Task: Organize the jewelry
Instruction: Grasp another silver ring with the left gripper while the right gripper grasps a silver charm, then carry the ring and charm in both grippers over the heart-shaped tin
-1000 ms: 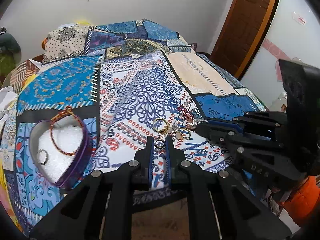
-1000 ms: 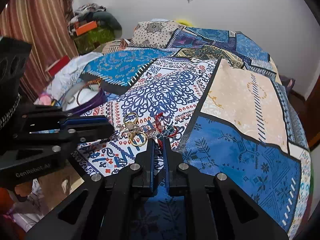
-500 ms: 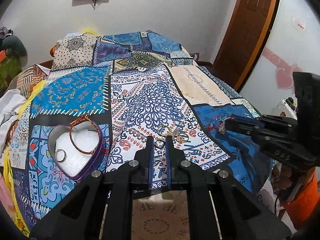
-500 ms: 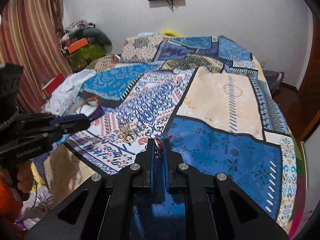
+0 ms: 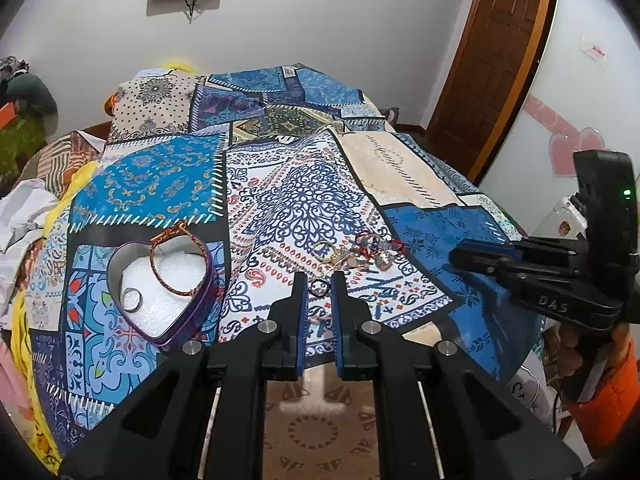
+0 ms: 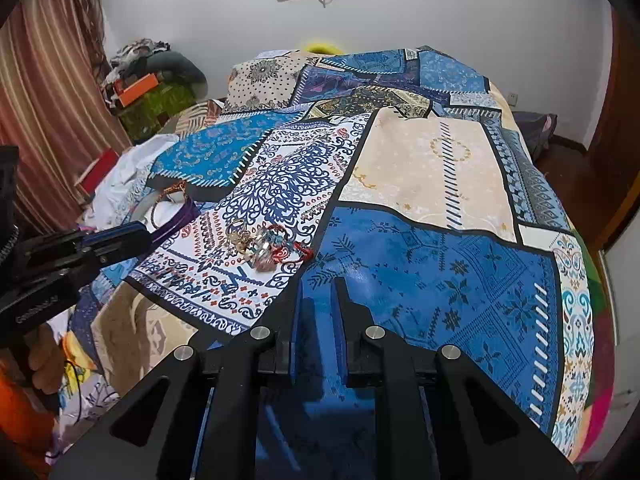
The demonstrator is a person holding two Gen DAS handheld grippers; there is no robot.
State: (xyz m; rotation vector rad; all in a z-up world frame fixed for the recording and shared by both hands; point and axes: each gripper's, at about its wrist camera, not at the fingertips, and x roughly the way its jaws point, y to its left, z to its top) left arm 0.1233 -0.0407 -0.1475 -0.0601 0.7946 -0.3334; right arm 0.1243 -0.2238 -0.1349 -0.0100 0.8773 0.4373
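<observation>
Left wrist view: the left tongs (image 5: 319, 289) pinch a small ring (image 5: 319, 287) lightly, the right tongs (image 6: 319, 292) slightly parted and empty; it could slip onto the busy bedspread (image 5: 304, 200) short of the heart-shaped box (image 5: 160, 292) at near left.

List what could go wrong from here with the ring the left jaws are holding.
1. The small ring is pinched only at the very tips of the left gripper. It could slip out and be hard to spot on the busy patterned quilt.
2. The heart box sits on soft bedding near the front edge, so a nudge might tip it.
3. The bracelet rests over the box rim, and the drop may snag it.
</observation>
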